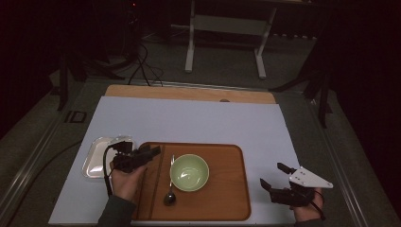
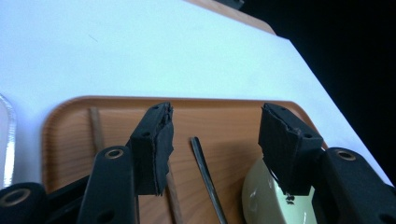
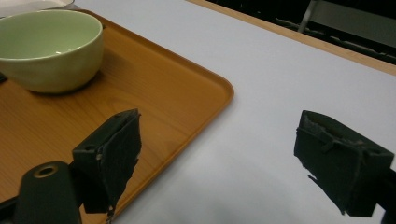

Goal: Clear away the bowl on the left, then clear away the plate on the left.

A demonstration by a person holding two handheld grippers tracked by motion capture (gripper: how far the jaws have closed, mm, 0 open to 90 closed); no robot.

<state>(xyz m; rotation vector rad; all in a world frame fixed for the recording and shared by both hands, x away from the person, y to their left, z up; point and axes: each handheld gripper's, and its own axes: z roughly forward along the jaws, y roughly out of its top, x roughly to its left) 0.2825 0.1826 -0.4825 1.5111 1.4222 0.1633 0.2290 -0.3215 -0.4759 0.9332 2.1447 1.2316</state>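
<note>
We hold the left gripper (image 1: 152,152) over the left part of the tray (image 1: 227,198), its jaws apart with nothing between them. The spoon (image 1: 170,184) lies on the tray below them, just beside the green bowl (image 1: 189,172). Our right gripper (image 1: 275,176) hovers over the white worktop (image 1: 189,118) right of the tray, jaws wide apart and empty.

Glossy green ceramic bowl (image 1: 189,172) and metal spoon (image 1: 170,188) — on a smooth wooden tray (image 1: 227,194).
</note>
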